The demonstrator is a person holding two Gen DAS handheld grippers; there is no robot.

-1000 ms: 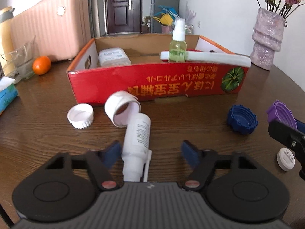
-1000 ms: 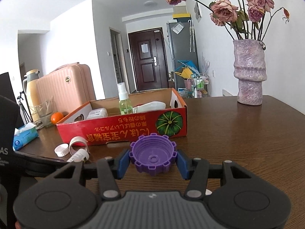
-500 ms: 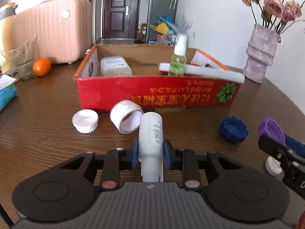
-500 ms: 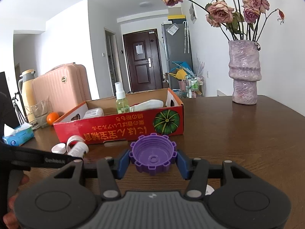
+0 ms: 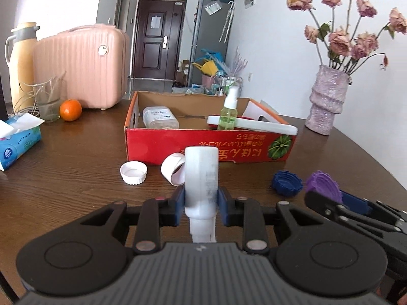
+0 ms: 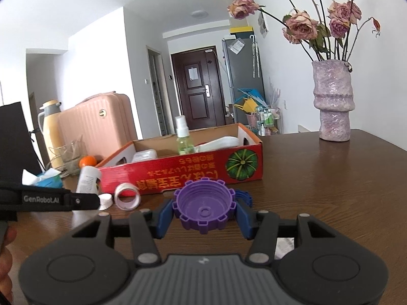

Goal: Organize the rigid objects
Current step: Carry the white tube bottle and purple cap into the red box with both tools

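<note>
On the dark brown wooden desk (image 5: 76, 157): one red cardboard box with open top (image 5: 211, 145), two loose white caps, one dark blue ridged cap, one purple ridged cap, one white plastic bottle.

Inside the box, three things visible: one flat white container (image 5: 159, 118) at the left, one upright small green spray bottle (image 5: 229, 111), one long white flat piece (image 5: 267, 126) lying across the right part.

Just in front of the box: one white ridged cap lying open side up (image 5: 133, 172), one white round cap tilted on its edge (image 5: 173, 169). Further to the right, the dark blue ridged cap (image 5: 287, 183) on the desk, near the right gripper.

Around: one pink ribbed suitcase (image 5: 81, 66), one cream thermos jug (image 5: 21, 58), one glass cup (image 5: 48, 101), one orange fruit (image 5: 70, 110), one blue tissue pack (image 5: 17, 142), one lilac vase with dried roses (image 5: 328, 99) at the right edge of the desk.

Left gripper (image 5: 201, 200): jaws closed tight on the white plastic bottle (image 5: 201, 178), held near its neck, bottom end pointing toward the box, lifted above the desk and partly covering the tilted cap and the box front.

Right gripper (image 6: 203, 212): jaws partly open, pressing both sides of the purple ridged cap (image 6: 203, 207), open side facing the camera.
</note>
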